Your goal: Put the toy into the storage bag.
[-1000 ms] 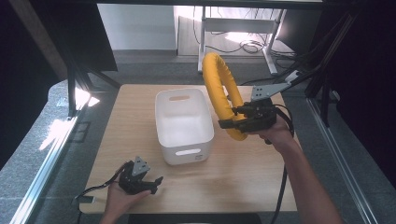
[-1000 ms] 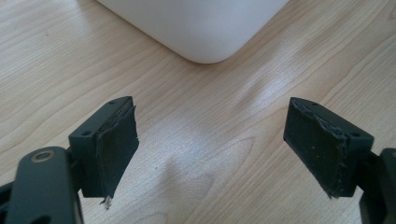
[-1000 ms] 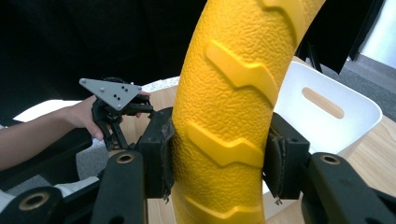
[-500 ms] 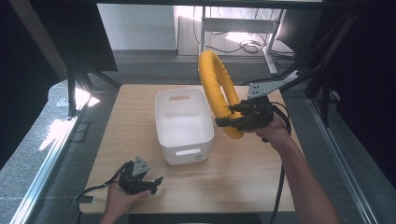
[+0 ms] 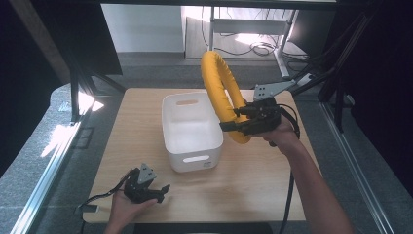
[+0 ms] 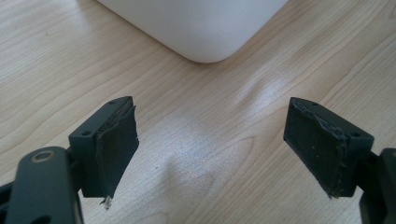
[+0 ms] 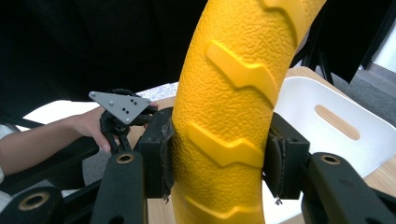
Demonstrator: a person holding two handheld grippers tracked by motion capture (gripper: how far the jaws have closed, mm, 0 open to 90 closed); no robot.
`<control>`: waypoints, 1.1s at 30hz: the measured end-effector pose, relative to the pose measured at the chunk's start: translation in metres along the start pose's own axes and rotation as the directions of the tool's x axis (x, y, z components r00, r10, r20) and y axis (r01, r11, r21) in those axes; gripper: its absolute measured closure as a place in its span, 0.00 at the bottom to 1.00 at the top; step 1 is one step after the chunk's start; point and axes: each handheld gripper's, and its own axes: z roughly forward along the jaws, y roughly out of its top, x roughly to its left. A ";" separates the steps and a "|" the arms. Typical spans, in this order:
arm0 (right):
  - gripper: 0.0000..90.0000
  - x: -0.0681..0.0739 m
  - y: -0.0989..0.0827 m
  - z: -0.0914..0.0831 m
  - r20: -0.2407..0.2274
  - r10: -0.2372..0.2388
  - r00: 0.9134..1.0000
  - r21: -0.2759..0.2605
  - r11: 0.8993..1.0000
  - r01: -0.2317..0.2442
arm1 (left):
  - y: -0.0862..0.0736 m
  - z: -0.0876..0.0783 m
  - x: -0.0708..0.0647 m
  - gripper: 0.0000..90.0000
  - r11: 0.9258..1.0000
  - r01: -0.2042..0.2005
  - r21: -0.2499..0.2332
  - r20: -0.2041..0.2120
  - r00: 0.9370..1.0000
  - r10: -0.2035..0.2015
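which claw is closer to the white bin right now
Right. The right claw, shut on the yellow ring, hangs at the white bin's right rim. The left claw rests open on the table, just off the bin's near-left corner.

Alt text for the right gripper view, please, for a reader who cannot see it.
The right gripper has its two black jaws clamped on a yellow ring with raised zigzag treads, held upright. Behind it are a white bin with a slot handle and, at left, the person's other hand holding the left gripper.
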 end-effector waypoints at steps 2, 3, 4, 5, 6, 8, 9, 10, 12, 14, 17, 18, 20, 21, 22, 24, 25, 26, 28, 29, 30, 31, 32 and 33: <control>0.57 0.001 0.002 0.001 -0.006 -0.002 1.000 0.000 1.000 0.002 | 0.000 0.000 0.000 0.20 1.000 0.000 -0.001 0.000 1.000 0.000; 0.57 0.001 0.003 0.002 -0.007 -0.005 1.000 0.001 1.000 0.005 | 0.000 0.000 0.000 0.20 1.000 0.000 -0.002 0.000 1.000 0.000; 0.57 0.002 0.004 0.003 -0.011 -0.006 1.000 0.001 1.000 0.006 | 0.000 -0.001 0.000 0.20 1.000 0.000 -0.002 0.000 1.000 0.000; 0.57 0.002 0.005 0.003 -0.013 -0.008 1.000 0.002 1.000 0.008 | 0.000 -0.001 0.000 0.20 1.000 -0.001 -0.002 -0.001 1.000 0.001; 0.57 0.003 0.007 0.004 -0.017 -0.011 1.000 0.001 1.000 0.011 | 0.000 -0.001 0.001 0.20 1.000 -0.001 -0.002 -0.001 1.000 0.001; 0.57 0.004 0.010 0.005 -0.033 -0.016 0.999 -0.004 1.000 0.016 | 0.000 -0.001 0.001 0.20 1.000 0.001 -0.002 -0.001 1.000 -0.001; 0.57 0.004 0.010 0.005 -0.033 -0.016 0.999 -0.004 1.000 0.016 | 0.000 -0.001 0.001 0.20 1.000 0.001 -0.002 -0.001 1.000 -0.001; 0.57 0.005 0.011 0.006 -0.037 -0.018 0.999 -0.004 1.000 0.018 | 0.000 -0.001 0.001 0.20 1.000 0.001 -0.002 -0.001 1.000 -0.001; 0.57 0.005 0.013 0.008 -0.044 -0.017 0.999 -0.005 1.000 0.016 | 0.000 -0.001 0.001 0.20 1.000 0.000 -0.003 -0.002 1.000 0.000; 0.57 0.005 0.013 0.010 -0.052 -0.016 0.999 -0.006 1.000 0.015 | 0.000 -0.002 0.001 0.20 1.000 0.000 -0.004 -0.002 1.000 0.000; 0.57 0.005 0.014 0.014 -0.056 -0.015 0.998 -0.005 1.000 0.015 | 0.000 -0.002 0.001 0.20 1.000 -0.001 -0.005 -0.003 1.000 0.001; 0.57 0.005 0.015 0.014 -0.057 -0.016 0.998 -0.003 1.000 0.016 | 0.000 -0.002 0.001 0.20 1.000 -0.001 -0.005 -0.003 1.000 0.001; 0.57 0.004 0.016 0.016 -0.062 -0.015 0.998 -0.002 1.000 0.015 | 0.000 -0.002 0.001 0.20 1.000 -0.001 -0.004 -0.003 1.000 0.001; 0.57 0.004 0.016 0.016 -0.064 -0.016 0.998 -0.001 1.000 0.016 | 0.000 -0.001 0.001 0.20 1.000 0.000 -0.003 -0.002 1.000 0.000; 0.57 0.004 0.018 0.017 -0.070 -0.021 0.997 0.000 1.000 0.021 | 0.000 -0.001 0.001 0.20 1.000 0.000 -0.003 -0.002 1.000 0.000; 0.57 0.004 0.019 0.018 -0.074 -0.026 0.997 0.003 1.000 0.026 | 0.000 -0.001 0.001 0.20 1.000 -0.001 -0.002 -0.001 1.000 0.001; 0.57 0.005 0.020 0.019 -0.076 -0.027 0.997 0.004 1.000 0.027 | 0.000 -0.001 0.001 0.20 1.000 -0.002 -0.002 -0.001 1.000 0.002; 0.57 0.005 0.020 0.019 -0.076 -0.027 0.997 0.004 1.000 0.027 | 0.000 -0.001 0.001 0.20 1.000 -0.002 -0.002 -0.001 1.000 0.002; 0.57 0.005 0.021 0.020 -0.084 -0.024 0.996 0.006 1.000 0.025 | 0.000 -0.001 0.001 0.20 1.000 -0.002 -0.002 0.000 1.000 0.002; 0.57 0.005 0.021 0.021 -0.086 -0.026 0.996 0.007 1.000 0.027 | 0.000 -0.001 0.001 0.20 1.000 -0.001 -0.003 0.000 1.000 0.001; 0.57 0.005 0.022 0.023 -0.093 -0.027 0.995 0.013 1.000 0.028 | 0.000 -0.001 0.001 0.20 1.000 -0.002 -0.002 -0.001 1.000 0.002; 0.57 0.005 0.022 0.023 -0.093 -0.027 0.995 0.013 1.000 0.028 | 0.000 -0.001 0.001 0.20 1.000 -0.002 -0.002 -0.001 1.000 0.002; 0.57 0.005 0.023 0.024 -0.095 -0.027 0.995 0.013 1.000 0.029 | 0.000 -0.001 0.001 0.20 1.000 -0.002 -0.002 -0.002 1.000 0.002; 0.57 0.004 0.023 0.025 -0.100 -0.026 0.995 0.012 1.000 0.028 | 0.000 -0.001 0.001 0.20 1.000 -0.002 -0.002 -0.001 1.000 0.002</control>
